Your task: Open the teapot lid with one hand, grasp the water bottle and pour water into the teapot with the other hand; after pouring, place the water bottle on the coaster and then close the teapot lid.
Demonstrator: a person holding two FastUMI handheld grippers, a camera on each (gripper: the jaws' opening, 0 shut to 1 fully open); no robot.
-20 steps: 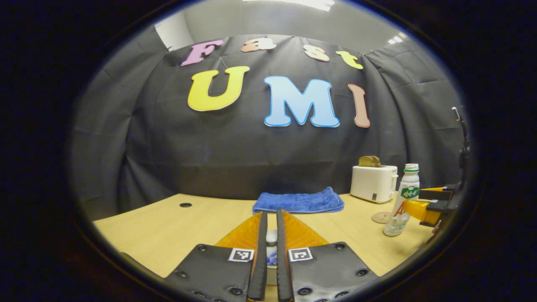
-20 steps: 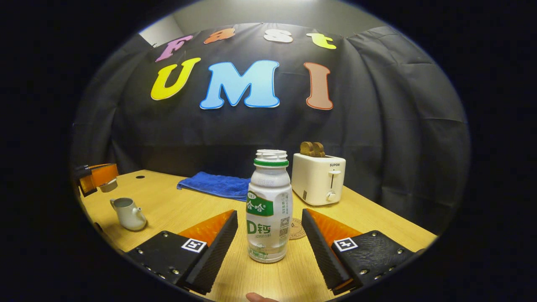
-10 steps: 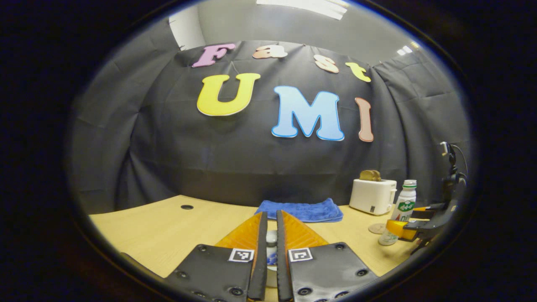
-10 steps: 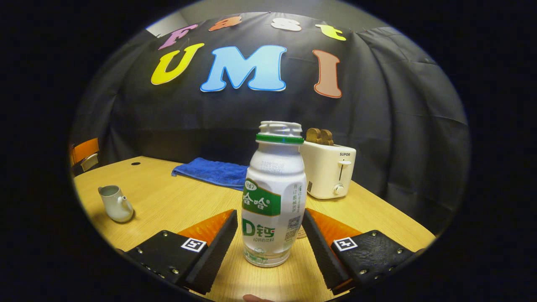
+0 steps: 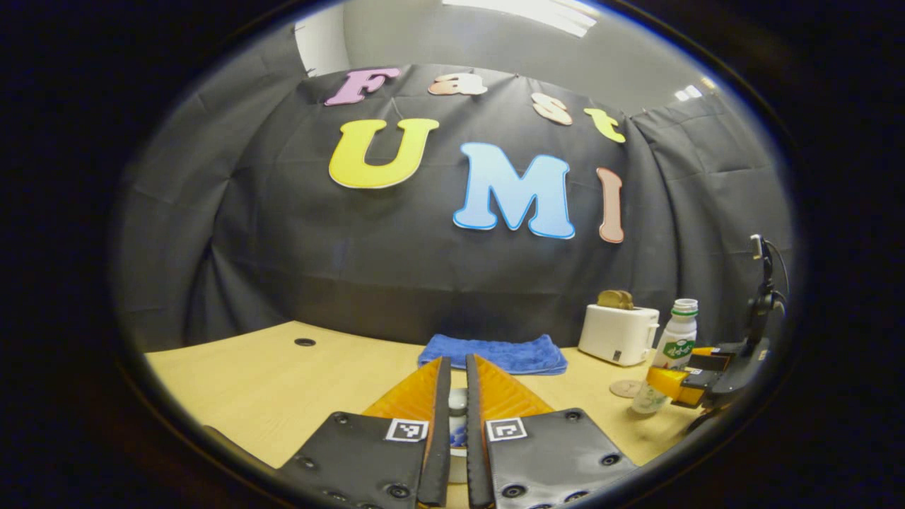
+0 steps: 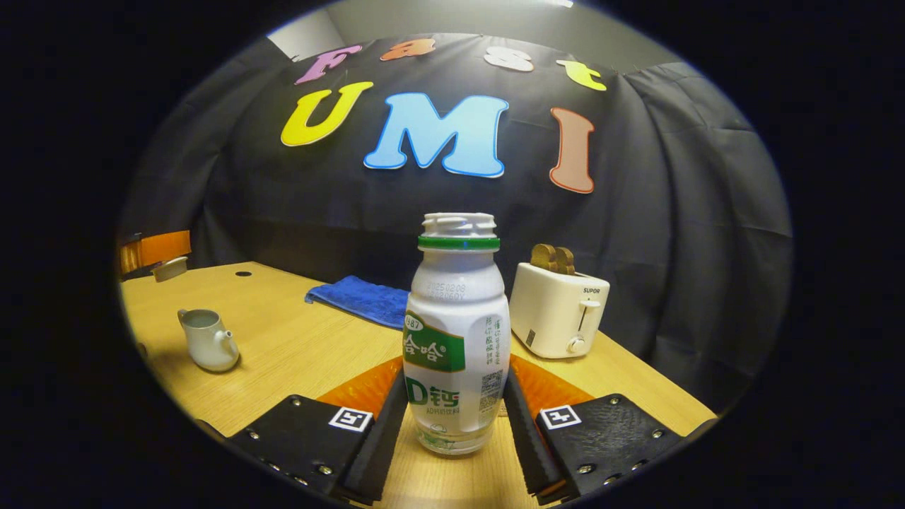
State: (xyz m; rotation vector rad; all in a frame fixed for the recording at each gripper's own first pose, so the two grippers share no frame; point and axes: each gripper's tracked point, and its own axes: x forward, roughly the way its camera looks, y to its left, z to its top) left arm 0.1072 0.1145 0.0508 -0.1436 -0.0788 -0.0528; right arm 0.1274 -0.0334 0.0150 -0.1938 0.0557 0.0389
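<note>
Right tool (image 6: pixel 456 431) clamped on bottle (image 6: pixel 456 339), both fingers (image 6: pixel 378 442) against its lower sides; bottle upright, uncapped, base on table (image 6: pixel 304 346). Left tool (image 5: pixel 452 424) nearly together, clamped on lid (image 5: pixel 457 404), held above table. Open teapot (image 6: pixel 208 341) stands on table well left of bottle. Coaster (image 5: pixel 625 388) lies just beside bottle, on toaster side. Farther: blue towel (image 6: pixel 357 299), then toaster (image 6: pixel 558 311) with bread near wall.

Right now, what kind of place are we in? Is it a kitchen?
Probably a pretend kitchen in a test booth: a wooden table with a toaster, a teapot and a blue towel, with black cloth hung behind.
</note>
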